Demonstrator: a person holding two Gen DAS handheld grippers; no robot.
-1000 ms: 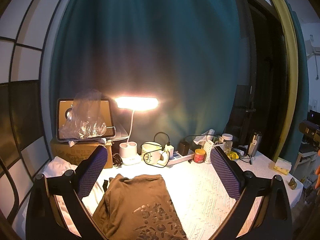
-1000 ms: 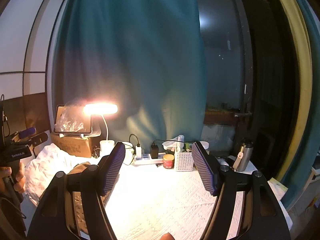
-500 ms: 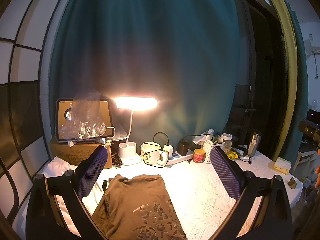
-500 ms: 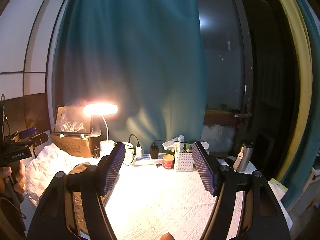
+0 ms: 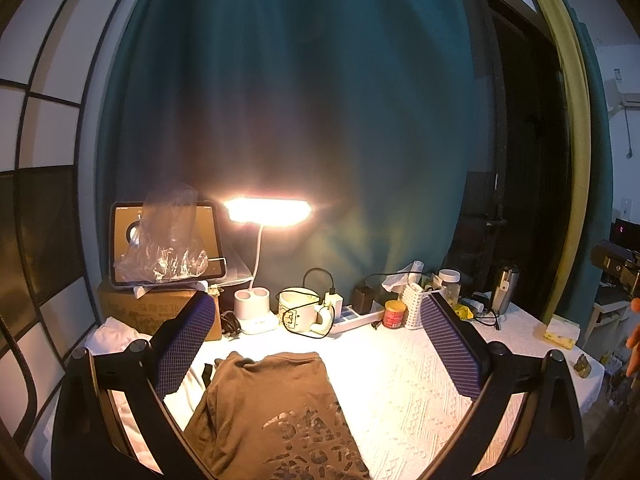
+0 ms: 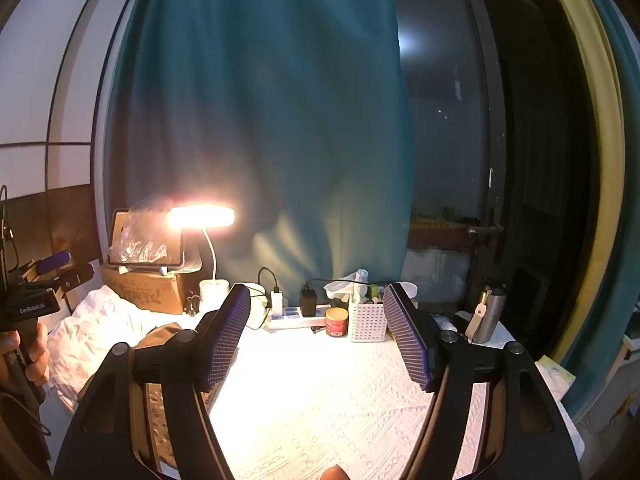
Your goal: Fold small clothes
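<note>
1. Brown folded cotton garment with a dark printed pattern (image 5: 276,412) lies flat on the white textured tablecloth (image 5: 404,384), toward its left side.
2. Left gripper (image 5: 320,344) hangs above the garment, its jaws spread wide and holding nothing.
3. Right gripper (image 6: 318,338) hangs over bare cloth, jaws likewise wide and empty.
4. Behind, a lit white desk lamp (image 5: 267,213) glows near a red tin (image 6: 336,321).

A home room at night is shown. A cluttered table (image 5: 420,376) covered with a white textured cloth is lit by a desk lamp (image 5: 267,212), backed by a teal curtain (image 5: 304,100). A mug (image 5: 298,314), a power strip (image 6: 298,318) and a thermos (image 6: 489,312) are kept there.
</note>
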